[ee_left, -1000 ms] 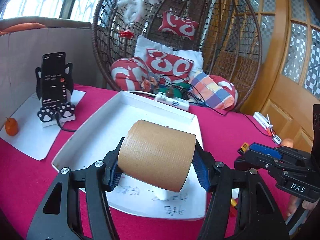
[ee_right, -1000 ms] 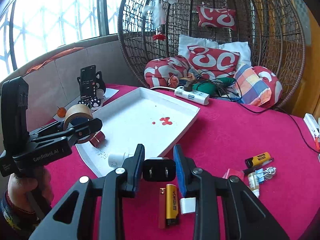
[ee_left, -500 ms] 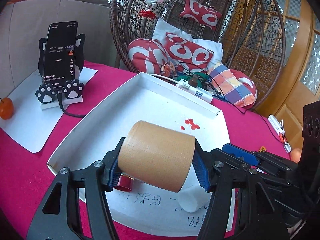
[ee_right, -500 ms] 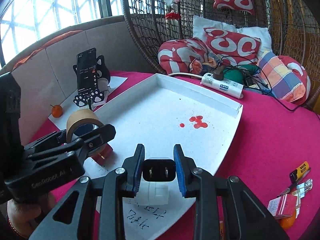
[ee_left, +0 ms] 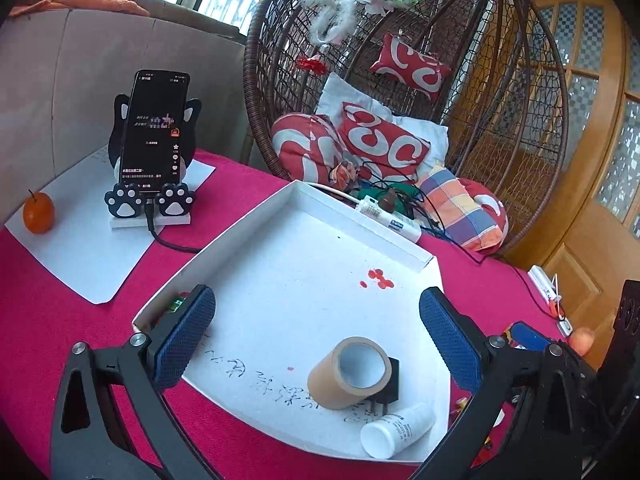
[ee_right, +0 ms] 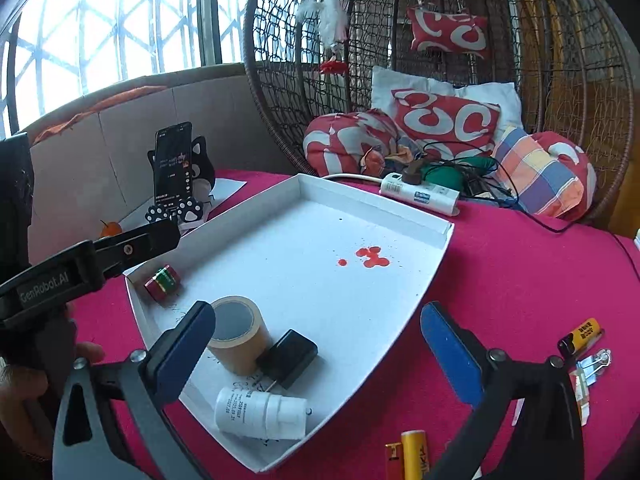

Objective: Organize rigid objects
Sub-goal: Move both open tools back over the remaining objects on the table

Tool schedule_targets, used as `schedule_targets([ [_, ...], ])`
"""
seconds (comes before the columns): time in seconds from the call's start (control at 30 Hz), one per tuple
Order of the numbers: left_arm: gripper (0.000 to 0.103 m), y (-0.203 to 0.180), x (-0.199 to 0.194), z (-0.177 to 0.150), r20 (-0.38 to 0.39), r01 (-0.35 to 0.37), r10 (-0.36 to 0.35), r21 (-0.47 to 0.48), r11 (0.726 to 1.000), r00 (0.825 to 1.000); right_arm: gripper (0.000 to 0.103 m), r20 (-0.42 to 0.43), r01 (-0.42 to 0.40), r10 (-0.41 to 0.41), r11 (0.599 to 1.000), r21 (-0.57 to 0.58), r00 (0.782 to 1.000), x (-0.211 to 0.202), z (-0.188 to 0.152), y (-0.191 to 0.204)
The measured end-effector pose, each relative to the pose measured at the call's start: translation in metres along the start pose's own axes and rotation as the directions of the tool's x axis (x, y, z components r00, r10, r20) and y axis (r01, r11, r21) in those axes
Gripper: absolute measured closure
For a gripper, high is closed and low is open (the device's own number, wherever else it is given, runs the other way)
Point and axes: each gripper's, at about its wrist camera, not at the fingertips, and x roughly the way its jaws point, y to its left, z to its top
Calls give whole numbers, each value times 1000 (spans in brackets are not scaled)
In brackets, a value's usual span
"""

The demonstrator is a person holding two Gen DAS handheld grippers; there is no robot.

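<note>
Both tongs are opening wide over the white tray (ee_right: 436,240) with nothing between their jaws: our left tongs (ee_left: 316,340) and right tongs (ee_right: 316,344). Nearest lies the white bottle (ee_right: 260,412) on its side; behind it the black plug (ee_right: 288,356) touches the tape roll (ee_right: 238,330). Outside the tray, the lighters (ee_right: 416,456) lie on the counter (ee_right: 520,272) just beside our right tongs, long axes pointing away, so the right hand is nearer.

both wrist views look down, sharing the white tray (ee_left: 362,208)
</note>
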Motion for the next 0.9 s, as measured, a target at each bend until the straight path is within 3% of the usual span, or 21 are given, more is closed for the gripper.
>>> schedule_targets([
  [0.17, 0, -31, -7, -5, 3, 49, -50, 76, 996, 999, 0, 89, 16, -29, 990, 137, 996, -39, 1, -40],
  [0.3, 0, -68, -5, -19, -53, 128, -120, 184, 975, 991, 0, 146, 57, -90, 975, 214, 985, -67, -1, -73],
  [0.47, 0, -113, 0, -47, -184, 257, -212, 277, 926, 960, 0, 145, 144, -191, 947, 289, 971, -91, -20, -117],
  [0.57, 0, -126, 0, -61, -234, 301, -237, 289, 909, 943, 0, 90, 156, -197, 927, 341, 976, -93, -38, -140],
  [0.67, 0, -123, -6, -66, -221, 273, -211, 304, 913, 952, 0, 22, 162, -174, 949, 270, 984, -88, -52, -136],
  [0.8, 0, -101, -13, -61, -193, 205, -155, 275, 939, 969, 0, -62, 179, -176, 983, 47, 982, -72, -67, -102],
  [0.9, 0, -89, -13, -58, -187, 173, -128, 248, 953, 974, 0, -101, 145, -145, 989, -6, 984, -57, -78, -87],
])
